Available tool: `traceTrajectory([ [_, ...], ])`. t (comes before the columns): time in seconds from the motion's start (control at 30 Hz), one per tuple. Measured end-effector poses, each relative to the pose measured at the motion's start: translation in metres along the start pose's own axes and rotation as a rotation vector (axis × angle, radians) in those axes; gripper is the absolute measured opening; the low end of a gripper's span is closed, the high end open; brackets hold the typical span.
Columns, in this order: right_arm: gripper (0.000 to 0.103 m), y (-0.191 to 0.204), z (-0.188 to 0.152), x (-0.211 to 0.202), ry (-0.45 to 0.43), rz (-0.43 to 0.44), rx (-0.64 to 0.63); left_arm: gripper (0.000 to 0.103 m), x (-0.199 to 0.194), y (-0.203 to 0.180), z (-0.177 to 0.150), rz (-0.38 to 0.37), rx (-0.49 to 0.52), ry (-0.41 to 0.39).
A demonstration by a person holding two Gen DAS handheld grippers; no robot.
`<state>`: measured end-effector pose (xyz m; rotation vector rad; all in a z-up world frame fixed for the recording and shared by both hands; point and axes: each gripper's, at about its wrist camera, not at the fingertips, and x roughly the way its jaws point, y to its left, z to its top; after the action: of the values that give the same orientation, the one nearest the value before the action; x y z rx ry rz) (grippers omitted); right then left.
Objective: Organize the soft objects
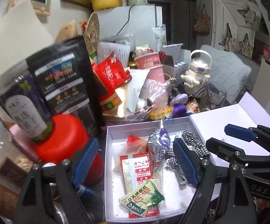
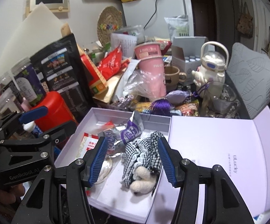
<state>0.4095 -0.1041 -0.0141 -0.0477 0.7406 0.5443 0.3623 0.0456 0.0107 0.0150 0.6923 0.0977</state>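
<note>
An open white box [image 1: 108, 168] [image 2: 116, 205] holds a red-and-white sachet [image 1: 136, 168], a green sachet [image 1: 142, 199], a silver-purple packet [image 1: 158, 145] [image 2: 123, 136] and a black-and-white checked cloth doll [image 2: 142, 155] [image 1: 189, 145] with cream woolly feet. My left gripper [image 1: 136, 160] is open and empty over the box's left half. My right gripper [image 2: 133, 162] is open and empty, its jaws either side of the doll, just above it. It also shows in the left wrist view [image 1: 226, 138], and the left gripper in the right wrist view [image 2: 41, 119].
The box's white lid [image 2: 219, 149] lies open to the right. A red canister [image 1: 60, 140], a purple-labelled jar [image 1: 24, 100] and a black pouch [image 1: 67, 82] stand to the left. Behind are pink cups [image 2: 151, 69], a white figure kettle [image 2: 211, 65], a glass [image 2: 221, 97], purple tassel [image 2: 161, 106].
</note>
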Motion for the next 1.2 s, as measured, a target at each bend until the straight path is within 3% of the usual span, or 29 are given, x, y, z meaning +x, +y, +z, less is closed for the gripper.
traceTrajectory([
  [0.23, 0.056, 0.016, 0.003, -0.049, -0.091, -0.034, -0.022, 0.082, -0.044, 0.001, 0.004, -0.002, -0.012, -0.064],
  [0.43, 0.063, 0.033, 0.000, -0.096, -0.165, -0.054, -0.045, 0.082, -0.086, 0.002, 0.001, -0.008, -0.005, -0.121],
  [0.6, 0.077, 0.047, -0.009, -0.132, -0.223, -0.083, -0.055, 0.083, -0.118, 0.004, -0.006, -0.016, -0.002, -0.152],
  [0.73, 0.084, 0.059, -0.020, -0.158, -0.260, -0.105, -0.068, 0.085, -0.145, 0.007, -0.016, -0.024, -0.003, -0.178],
  [0.83, 0.085, 0.066, -0.031, -0.177, -0.299, -0.121, -0.072, 0.100, -0.161, 0.009, -0.026, -0.038, -0.013, -0.193],
  [0.93, 0.090, 0.071, -0.043, -0.196, -0.322, -0.138, -0.063, 0.100, -0.180, 0.006, -0.039, -0.024, 0.005, -0.225],
  [1.2, 0.090, 0.086, -0.081, -0.227, -0.325, -0.184, -0.044, 0.100, -0.211, 0.007, -0.077, -0.056, 0.020, -0.238],
])
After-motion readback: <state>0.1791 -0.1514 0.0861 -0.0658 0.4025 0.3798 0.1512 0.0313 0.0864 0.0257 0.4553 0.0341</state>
